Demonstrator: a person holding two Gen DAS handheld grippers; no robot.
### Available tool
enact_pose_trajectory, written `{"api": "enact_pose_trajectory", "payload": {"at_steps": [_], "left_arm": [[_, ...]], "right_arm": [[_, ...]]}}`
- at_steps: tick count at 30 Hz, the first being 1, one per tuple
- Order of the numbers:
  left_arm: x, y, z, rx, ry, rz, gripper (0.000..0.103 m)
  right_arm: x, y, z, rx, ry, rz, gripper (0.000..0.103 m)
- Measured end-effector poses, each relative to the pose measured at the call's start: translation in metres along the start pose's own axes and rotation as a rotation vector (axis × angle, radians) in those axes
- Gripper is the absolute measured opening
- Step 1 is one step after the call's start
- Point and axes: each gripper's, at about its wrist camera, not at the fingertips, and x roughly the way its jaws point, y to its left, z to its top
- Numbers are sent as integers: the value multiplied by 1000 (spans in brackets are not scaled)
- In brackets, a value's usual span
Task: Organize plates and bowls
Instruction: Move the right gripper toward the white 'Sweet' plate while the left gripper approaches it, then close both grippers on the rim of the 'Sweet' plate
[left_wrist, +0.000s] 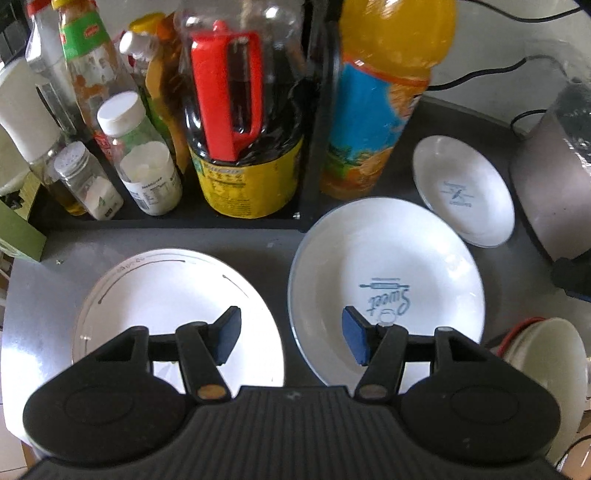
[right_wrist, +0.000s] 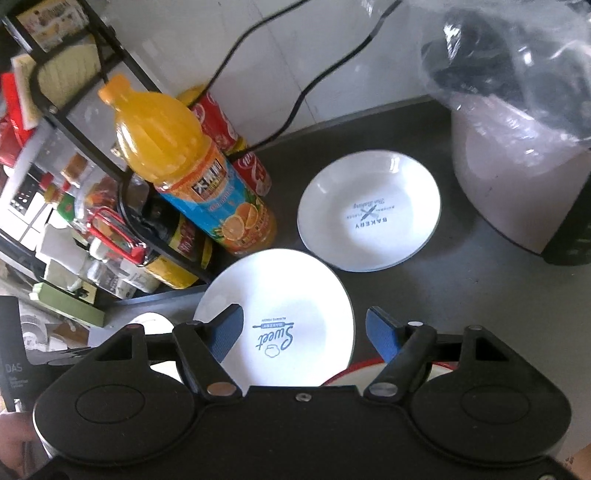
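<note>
A white plate with a grey line rim lies on the dark counter at the left. A white "Sweet" dish lies to its right; it also shows in the right wrist view. A smaller white "Bakery" dish lies farther back right, also in the right wrist view. A white bowl with a red rim sits at the near right, and its rim shows in the right wrist view. My left gripper is open and empty above the gap between plate and "Sweet" dish. My right gripper is open and empty above the "Sweet" dish.
A black rack at the back left holds several bottles and jars. An orange juice bottle and red cans stand behind the dishes. A grey appliance under a plastic bag stands at the right. Black cables run along the wall.
</note>
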Motion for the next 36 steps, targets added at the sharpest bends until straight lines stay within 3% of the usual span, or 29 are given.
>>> {"api": "enact_pose_trajectory", "payload": {"at_steps": [10, 13, 20, 27, 34, 36], "left_arm": [[28, 7, 8, 22, -6, -28, 49], [37, 3, 10, 34, 6, -26, 41], [52, 0, 13, 41, -6, -19, 36], [70, 8, 22, 31, 31, -22, 29], [85, 14, 26, -22, 94, -73, 28], [87, 16, 25, -42, 107, -96, 21]], "right_arm": [[36, -1, -4, 30, 87, -24, 57], [42, -8, -3, 63, 103, -40, 51], [57, -26, 10, 109, 142, -50, 50], [87, -35, 15, 144, 240, -55, 39], [104, -38, 11, 160, 292, -68, 31], [106, -38, 9, 148, 300, -76, 29]]}}
